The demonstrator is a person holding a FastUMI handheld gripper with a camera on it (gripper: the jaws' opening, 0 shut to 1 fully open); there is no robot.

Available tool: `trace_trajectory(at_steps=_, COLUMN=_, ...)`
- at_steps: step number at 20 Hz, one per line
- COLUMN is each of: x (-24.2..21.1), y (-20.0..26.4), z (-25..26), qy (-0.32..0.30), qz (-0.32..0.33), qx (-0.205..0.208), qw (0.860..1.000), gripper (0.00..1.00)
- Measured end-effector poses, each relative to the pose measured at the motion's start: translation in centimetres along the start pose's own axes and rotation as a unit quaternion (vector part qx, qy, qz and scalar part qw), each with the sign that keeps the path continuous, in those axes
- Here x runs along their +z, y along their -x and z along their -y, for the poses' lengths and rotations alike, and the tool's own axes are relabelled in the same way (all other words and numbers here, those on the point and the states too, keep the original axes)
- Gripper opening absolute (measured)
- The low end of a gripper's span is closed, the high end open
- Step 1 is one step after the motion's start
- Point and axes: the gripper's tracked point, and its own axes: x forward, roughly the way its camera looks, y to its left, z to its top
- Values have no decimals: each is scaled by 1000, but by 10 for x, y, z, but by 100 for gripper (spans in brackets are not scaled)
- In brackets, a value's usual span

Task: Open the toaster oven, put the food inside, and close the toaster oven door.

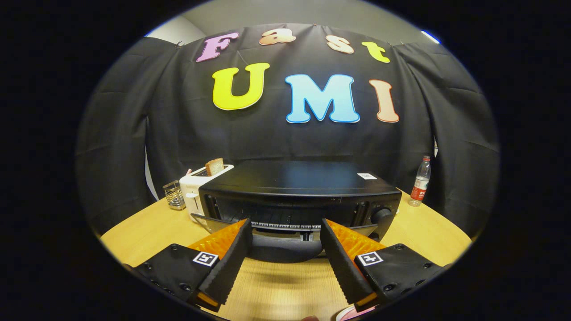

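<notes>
Tool [286,232] fingers spread before one toaster oven [299,196], door [285,245] down; one bottle [420,181] beyond.

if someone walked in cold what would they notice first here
The black toaster oven on the wooden table draws the eye first, its door dropped open toward the tongs, whose open fingers sit at the door's front edge with nothing between them. Beside the oven stands a white toaster with a slice of bread sticking up from it. On the oven's other side stands a plastic bottle.
</notes>
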Motion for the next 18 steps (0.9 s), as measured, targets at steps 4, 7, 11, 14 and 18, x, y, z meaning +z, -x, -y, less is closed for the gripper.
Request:
trace_trajectory(at_steps=4, x=-17, y=15, z=-1, qy=3, qz=-12, qx=-2, qw=1000, gripper=97)
trace_trajectory(at_steps=7, x=-28, y=22, z=-2, qy=6, qz=-20, qx=-9, qw=1000, gripper=97)
trace_trajectory(at_steps=11, x=-46, y=32, z=-3, qy=14, qz=-38, qx=-17, qw=999, gripper=97)
trace_trajectory(at_steps=14, x=-64, y=39, z=-4, qy=19, qz=-59, qx=-18, qw=998, gripper=97)
trace_trajectory(at_steps=18, x=-88, y=47, z=-7, qy=23, qz=-97, qx=-11, qw=995, gripper=97)
